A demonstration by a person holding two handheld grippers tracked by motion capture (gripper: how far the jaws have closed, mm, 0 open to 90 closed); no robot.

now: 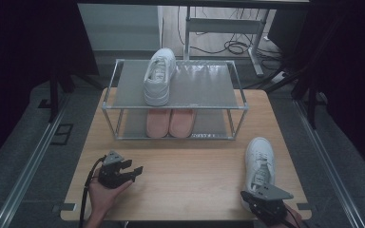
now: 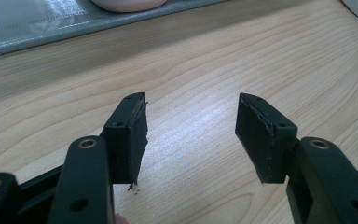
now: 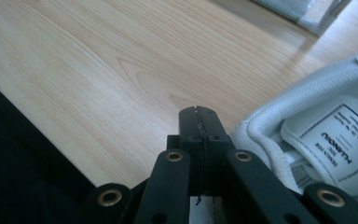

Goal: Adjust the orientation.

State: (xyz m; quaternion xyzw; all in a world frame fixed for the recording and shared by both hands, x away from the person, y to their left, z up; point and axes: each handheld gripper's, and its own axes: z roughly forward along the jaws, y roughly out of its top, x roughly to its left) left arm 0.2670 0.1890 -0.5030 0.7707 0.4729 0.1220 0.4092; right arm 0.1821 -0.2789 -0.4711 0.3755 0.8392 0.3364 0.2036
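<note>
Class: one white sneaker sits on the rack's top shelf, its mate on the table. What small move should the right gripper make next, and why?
Probably open the right gripper: its jaws are pressed shut beside the white sneaker's heel collar, gripping nothing, so it must open before it can grasp the sneaker.

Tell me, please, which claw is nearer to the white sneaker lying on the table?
The right claw: it sits shut right at the heel of the white sneaker, beside its collar. The left claw hangs open over bare table, far across from that shoe.
</note>
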